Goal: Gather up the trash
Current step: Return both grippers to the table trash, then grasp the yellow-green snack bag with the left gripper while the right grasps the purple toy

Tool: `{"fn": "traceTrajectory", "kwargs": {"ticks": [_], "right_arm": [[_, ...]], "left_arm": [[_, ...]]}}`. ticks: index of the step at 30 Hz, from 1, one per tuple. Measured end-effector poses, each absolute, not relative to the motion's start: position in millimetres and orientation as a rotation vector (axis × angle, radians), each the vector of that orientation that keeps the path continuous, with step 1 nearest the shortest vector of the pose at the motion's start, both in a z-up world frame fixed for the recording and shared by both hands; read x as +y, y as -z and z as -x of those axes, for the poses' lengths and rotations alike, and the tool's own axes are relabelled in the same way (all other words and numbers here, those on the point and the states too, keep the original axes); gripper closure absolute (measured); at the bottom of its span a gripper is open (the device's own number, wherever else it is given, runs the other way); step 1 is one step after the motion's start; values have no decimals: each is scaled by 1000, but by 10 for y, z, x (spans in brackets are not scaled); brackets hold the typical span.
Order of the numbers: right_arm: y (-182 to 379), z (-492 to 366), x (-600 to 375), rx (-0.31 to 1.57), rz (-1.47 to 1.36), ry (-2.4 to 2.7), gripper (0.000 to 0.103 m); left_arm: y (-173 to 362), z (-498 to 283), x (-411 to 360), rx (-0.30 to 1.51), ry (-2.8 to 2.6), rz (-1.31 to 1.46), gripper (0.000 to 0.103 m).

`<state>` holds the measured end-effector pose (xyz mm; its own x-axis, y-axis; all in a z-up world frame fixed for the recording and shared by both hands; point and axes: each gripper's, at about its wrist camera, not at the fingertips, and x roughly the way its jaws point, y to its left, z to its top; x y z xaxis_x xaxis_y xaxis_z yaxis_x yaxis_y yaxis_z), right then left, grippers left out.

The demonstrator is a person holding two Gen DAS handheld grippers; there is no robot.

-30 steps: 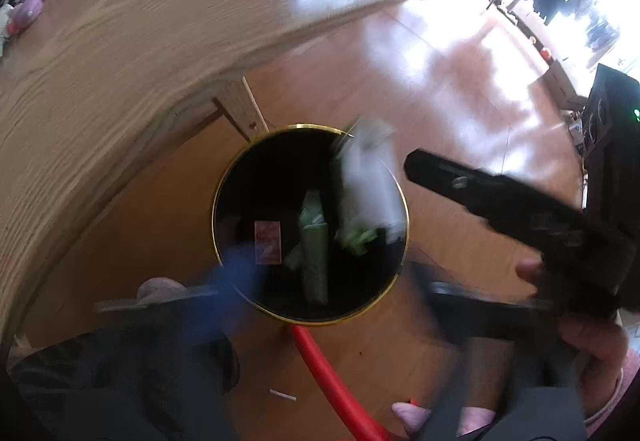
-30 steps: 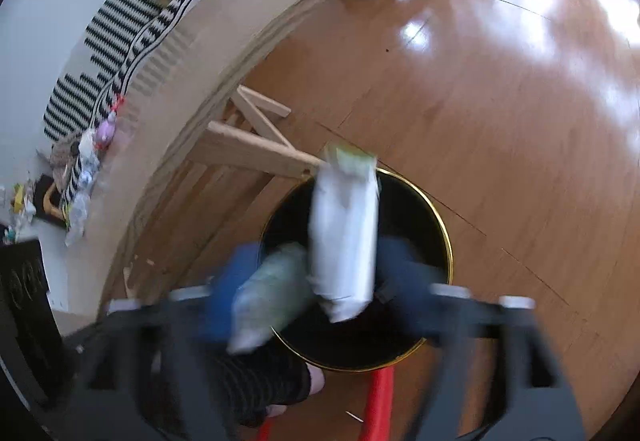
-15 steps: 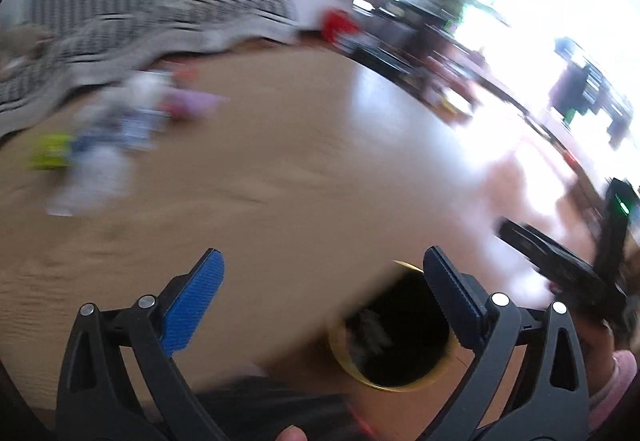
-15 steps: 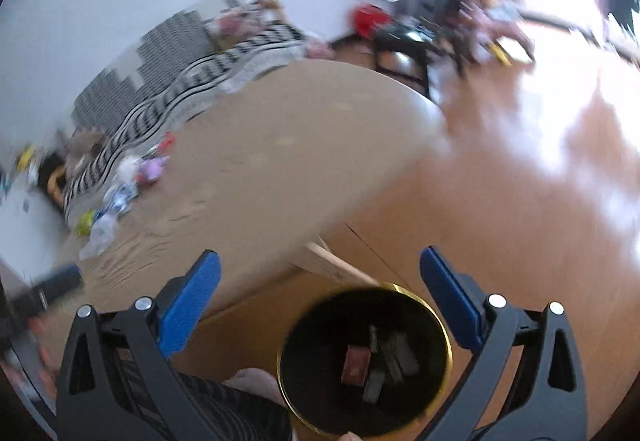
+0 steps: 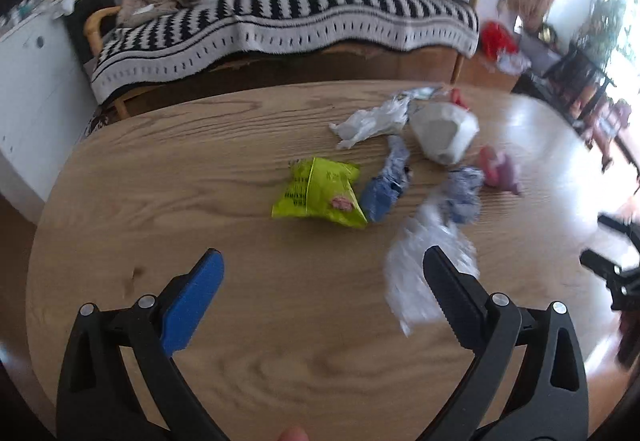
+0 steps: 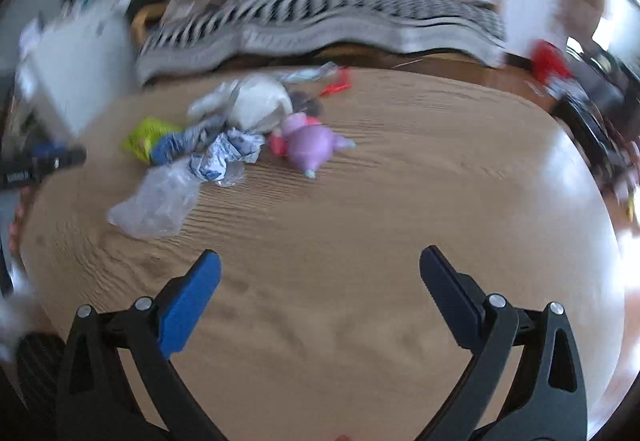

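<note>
Trash lies in a cluster on the round wooden table (image 5: 200, 181). A yellow-green snack bag (image 5: 318, 193) sits in the middle, with a blue-and-white wrapper (image 5: 386, 181) beside it. A clear crumpled plastic bag (image 5: 424, 269) lies nearest my left gripper (image 5: 322, 281), which is open and empty above the table. In the right wrist view the same clear bag (image 6: 156, 201), a crumpled blue-white wrapper (image 6: 228, 153) and the yellow-green bag (image 6: 146, 137) lie far left of my right gripper (image 6: 320, 281), also open and empty.
A white lumpy bag (image 5: 444, 133), a white crumpled wrapper (image 5: 372, 121) and a purple-pink toy (image 6: 310, 145) also lie on the table. A striped-blanket sofa (image 5: 300, 9) stands behind it. The bin is out of view.
Both grippers swung up from over the black bin, where trash was dropping in, to face the tabletop. Both are open and empty now.
</note>
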<state>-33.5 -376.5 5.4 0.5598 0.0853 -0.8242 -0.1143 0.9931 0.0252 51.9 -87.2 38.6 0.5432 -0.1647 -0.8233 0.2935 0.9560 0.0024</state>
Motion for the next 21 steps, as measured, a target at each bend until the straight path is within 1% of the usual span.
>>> {"fn": "traceTrajectory", "kwargs": {"ticks": [6,12,16,18,21], "right_arm": [[196,-476,-3690,1081,237,-249,7],[416,-976,-3604,1141,266,-345,7],[561,-1112,-3524,1158,339,-406,7],[632,-1159,-3538,1172,291,-462,6],[612,-1184,-3549,1141,280,-464,5]], "left_arm": [[-107,-1085,-1061,1023,296,-215,6],[85,-1498,-1130,1063,300,-228,6],[188,-1619,-1129,1082,312,-245,6],[218,-1671,-1054,1093,285,-235,6],[296,-1742,-956,1105,272,-221,6]]}}
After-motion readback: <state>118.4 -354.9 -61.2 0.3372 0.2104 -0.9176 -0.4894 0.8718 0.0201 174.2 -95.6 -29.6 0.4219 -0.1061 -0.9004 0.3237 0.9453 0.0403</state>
